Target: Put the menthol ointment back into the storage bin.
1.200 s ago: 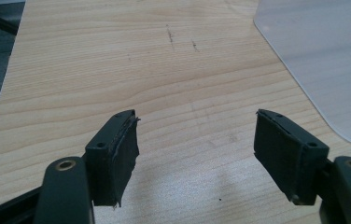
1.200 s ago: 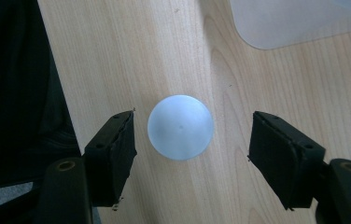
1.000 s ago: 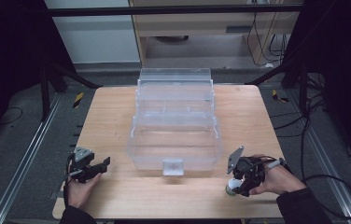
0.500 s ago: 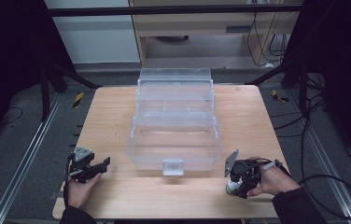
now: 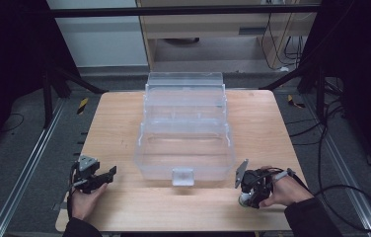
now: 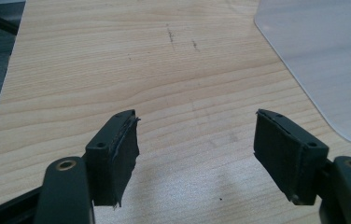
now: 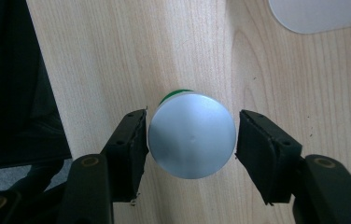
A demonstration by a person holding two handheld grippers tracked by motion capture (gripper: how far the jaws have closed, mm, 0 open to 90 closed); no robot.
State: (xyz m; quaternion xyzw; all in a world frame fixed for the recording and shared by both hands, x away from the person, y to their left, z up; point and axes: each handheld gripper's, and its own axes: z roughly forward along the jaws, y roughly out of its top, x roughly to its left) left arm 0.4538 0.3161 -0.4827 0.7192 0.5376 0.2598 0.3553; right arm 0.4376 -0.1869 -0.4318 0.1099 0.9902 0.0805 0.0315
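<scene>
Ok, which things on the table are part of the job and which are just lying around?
Likely in the job:
- silver-capped container, between the right claw jaws
- clear tiered plastic box, open
- left claw, open, nothing between its jaws

Just around:
- yellow-black tape bits on the floor
- cables

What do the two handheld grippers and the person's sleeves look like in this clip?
Both the left gripper and the right gripper are black, each topped by a grey three-cornered plate. Their jaws are flat black blocks on arms with brass-coloured rivets; one pad on the left has a ragged edge. A thin cable trails from each. The sleeves are dark.
</scene>
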